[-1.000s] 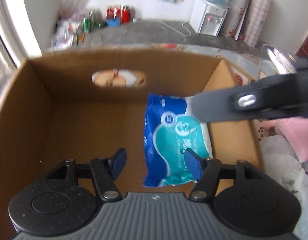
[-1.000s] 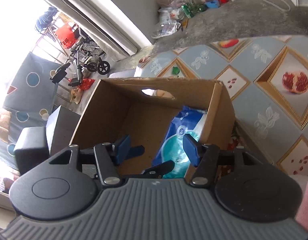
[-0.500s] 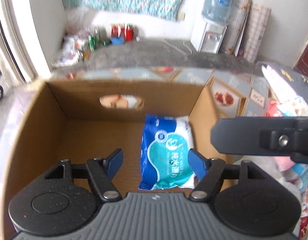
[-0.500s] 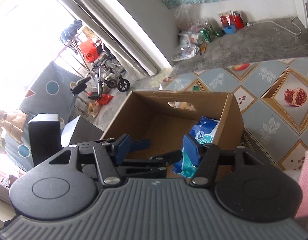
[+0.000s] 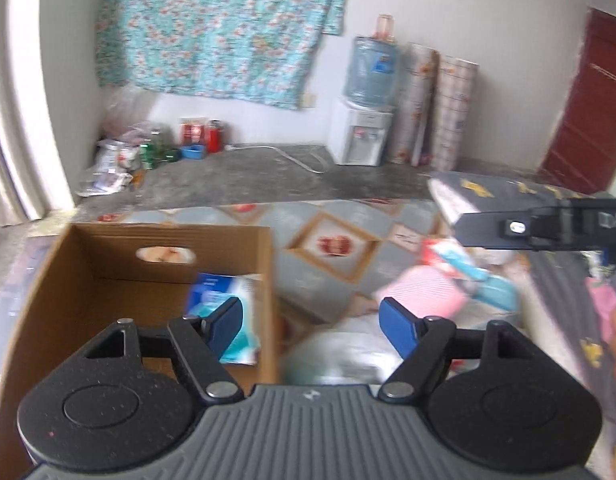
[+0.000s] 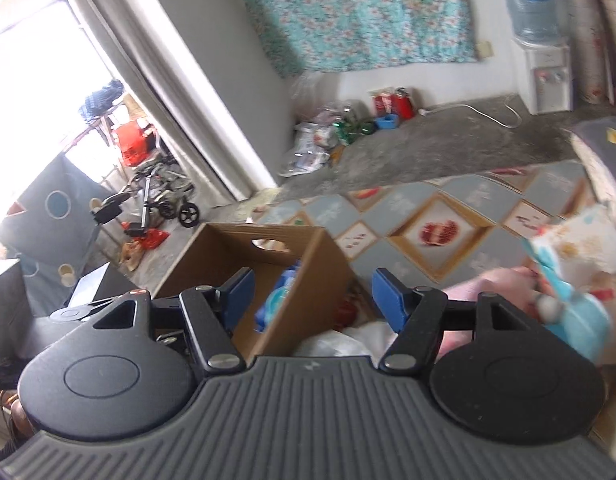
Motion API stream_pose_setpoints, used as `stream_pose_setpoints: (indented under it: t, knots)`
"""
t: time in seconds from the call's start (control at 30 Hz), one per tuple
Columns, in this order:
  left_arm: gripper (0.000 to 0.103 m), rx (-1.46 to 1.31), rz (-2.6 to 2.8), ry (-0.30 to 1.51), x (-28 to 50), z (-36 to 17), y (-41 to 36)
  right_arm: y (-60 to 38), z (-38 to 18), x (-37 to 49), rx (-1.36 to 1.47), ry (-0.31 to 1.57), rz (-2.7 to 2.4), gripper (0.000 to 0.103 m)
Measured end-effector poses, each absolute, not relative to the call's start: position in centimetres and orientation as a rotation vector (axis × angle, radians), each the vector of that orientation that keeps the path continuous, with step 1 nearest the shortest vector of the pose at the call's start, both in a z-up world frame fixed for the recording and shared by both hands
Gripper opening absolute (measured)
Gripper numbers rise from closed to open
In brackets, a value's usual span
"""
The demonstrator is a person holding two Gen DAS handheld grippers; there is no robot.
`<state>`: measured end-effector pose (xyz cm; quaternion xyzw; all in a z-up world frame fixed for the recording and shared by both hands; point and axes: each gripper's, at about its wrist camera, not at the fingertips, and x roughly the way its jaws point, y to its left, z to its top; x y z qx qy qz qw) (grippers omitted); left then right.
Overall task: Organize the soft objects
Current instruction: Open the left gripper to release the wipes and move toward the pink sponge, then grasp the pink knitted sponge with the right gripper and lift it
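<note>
Tissue pack (image 5: pixel 222 300) inside cardboard box (image 5: pixel 108 240)

Cardboard box (image 5: pixel 120 280) open-topped, mostly unfilled

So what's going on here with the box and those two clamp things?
A person is sorting soft packs into a cardboard box. One blue tissue pack already lies inside. Both the left gripper and the right gripper are empty, jaws opening, and face the pile with a pink pack beside the box.
</note>
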<state>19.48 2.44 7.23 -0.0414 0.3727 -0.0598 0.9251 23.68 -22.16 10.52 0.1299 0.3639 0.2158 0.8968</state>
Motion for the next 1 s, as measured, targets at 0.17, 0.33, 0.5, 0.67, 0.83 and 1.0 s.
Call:
stream_pose_setpoints:
  t: [0.17, 0.33, 0.5, 0.67, 0.83, 1.0]
  knots:
    - [0.076, -0.134, -0.176, 0.821, 21.2, 5.0, -2.1, -26.7, 8.1, 24.7, 0.308, 0.826, 0.364, 0.065]
    - [0.067, -0.174, -0.107, 0.852, 23.9, 1.8, -4.3, -29.0, 5.2, 27.2, 0.361, 0.888, 0.336, 0.065]
    - [0.061, -0.2, -0.078, 0.883, 26.4, -0.5, -4.6, -28.7, 2.8, 30.6, 0.397, 0.95, 0.336, 0.062]
    - [0.06, -0.24, -0.111, 0.94, 27.9, -2.3, -4.8, -29.0, -0.3, 32.9, 0.427, 1.019, 0.336, 0.052]
    - [0.061, -0.217, -0.15, 0.978, 28.7, -3.2, -5.8, -29.6, -2.6, 33.8, 0.471, 1.065, 0.357, 0.047]
    - [0.062, -0.227, -0.175, 1.037, 29.8, -4.5, -6.3, -30.3, -4.1, 34.4, 0.509, 1.088, 0.357, 0.045]
